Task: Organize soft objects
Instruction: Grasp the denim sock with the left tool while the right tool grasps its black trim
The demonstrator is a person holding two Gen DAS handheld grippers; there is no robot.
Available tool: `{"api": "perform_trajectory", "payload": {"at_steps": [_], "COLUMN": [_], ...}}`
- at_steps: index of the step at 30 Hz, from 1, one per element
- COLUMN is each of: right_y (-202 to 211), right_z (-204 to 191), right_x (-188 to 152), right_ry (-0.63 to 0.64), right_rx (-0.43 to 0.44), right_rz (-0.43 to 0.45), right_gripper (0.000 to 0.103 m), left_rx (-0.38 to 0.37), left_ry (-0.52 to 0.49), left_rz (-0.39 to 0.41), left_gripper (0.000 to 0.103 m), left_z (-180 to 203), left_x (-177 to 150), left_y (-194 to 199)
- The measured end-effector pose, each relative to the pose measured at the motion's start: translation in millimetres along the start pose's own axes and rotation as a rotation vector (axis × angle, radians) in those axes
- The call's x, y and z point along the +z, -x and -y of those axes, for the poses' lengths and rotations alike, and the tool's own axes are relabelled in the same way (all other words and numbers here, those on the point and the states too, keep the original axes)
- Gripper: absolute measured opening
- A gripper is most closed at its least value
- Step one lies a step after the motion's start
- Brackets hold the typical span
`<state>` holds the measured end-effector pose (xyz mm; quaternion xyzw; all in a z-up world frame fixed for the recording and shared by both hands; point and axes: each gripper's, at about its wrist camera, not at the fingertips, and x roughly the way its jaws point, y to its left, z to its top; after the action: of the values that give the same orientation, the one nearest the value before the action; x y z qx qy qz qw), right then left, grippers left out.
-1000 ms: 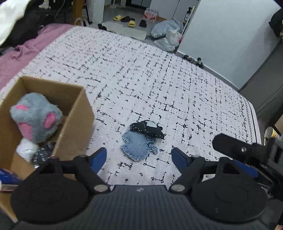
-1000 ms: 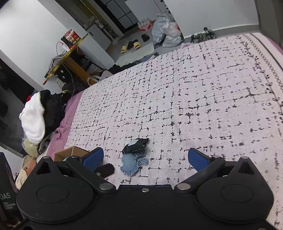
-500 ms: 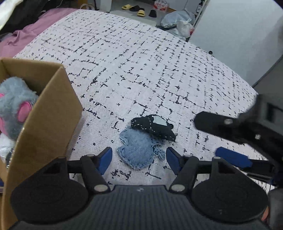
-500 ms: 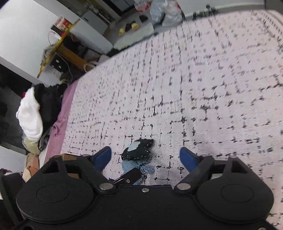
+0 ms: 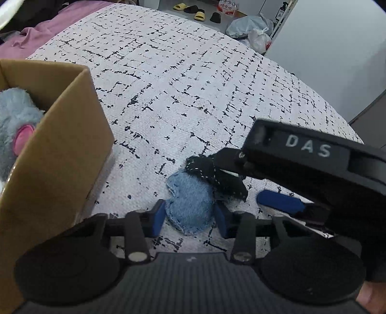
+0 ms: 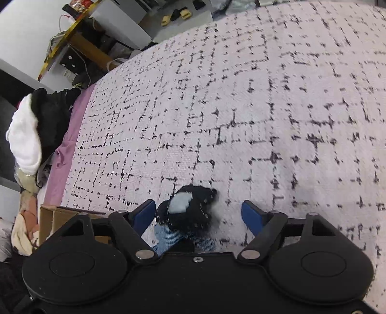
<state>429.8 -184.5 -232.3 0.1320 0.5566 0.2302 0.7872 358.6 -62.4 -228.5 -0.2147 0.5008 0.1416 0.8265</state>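
Note:
A blue denim soft piece (image 5: 190, 205) lies on the white, black-flecked bed cover (image 5: 193, 84). My left gripper (image 5: 189, 218) is closing, and its blue pads touch the piece on both sides. A black soft piece with white stitching (image 5: 217, 176) overlaps the denim's far edge. My right gripper (image 6: 197, 215) hangs over the black piece (image 6: 188, 207), jaws closing. Its left pad is next to the piece and its right pad stands well apart. In the left wrist view the right gripper (image 5: 238, 178) comes in from the right.
An open cardboard box (image 5: 60, 145) stands left of the pieces and holds a grey plush with pink ears (image 5: 14, 120). Piled clothes (image 6: 24, 135) and a pink sheet (image 5: 48, 31) lie along the bed's left. Slippers (image 5: 193, 12) and plastic bags (image 5: 253, 29) are on the floor beyond.
Both grippers came down toward the two pieces and their jaws narrowed. The left jaws closed in on the denim piece. The right gripper swung in over the black piece.

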Motion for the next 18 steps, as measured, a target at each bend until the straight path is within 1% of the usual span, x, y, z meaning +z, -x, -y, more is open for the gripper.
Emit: {"api": "perform_trajectory", "payload": {"at_steps": [1, 2, 4, 8, 11, 18], "right_y": [-1, -2, -3, 5, 16, 47], "right_z": [-1, 0, 0, -7, -7, -4], "right_x": [-1, -1, -2, -6, -10, -18], "right_ry": [-0.001, -0.01, -0.023, 0.024, 0.02, -0.008], "right_rx": [-0.004, 0.001, 0.007, -0.016, -0.027, -0.055], "right_rz": [0.003, -0.003, -0.001, 0.023, 0.046, 0.11], "right_gripper": [0.049, 0.029, 0.029, 0.024, 0.021, 0.021], "left_rx": [-0.007, -0.016, -0.026, -0.056, -0.072, -0.128], "left_ry": [-0.002, 0.002, 0.013, 0.025, 0.023, -0.006], "left_rz": [0.0, 0.003, 0.001, -0.01, -0.003, 0.022], "left_gripper": [0.033, 0.03, 0.028, 0.025, 0.025, 0.025], "left_z": [0, -1, -3, -6, -5, 3], "left_x": [0, 1, 2, 3, 0, -8], "left_y": [-1, -1, 0, 3, 10, 37]}}
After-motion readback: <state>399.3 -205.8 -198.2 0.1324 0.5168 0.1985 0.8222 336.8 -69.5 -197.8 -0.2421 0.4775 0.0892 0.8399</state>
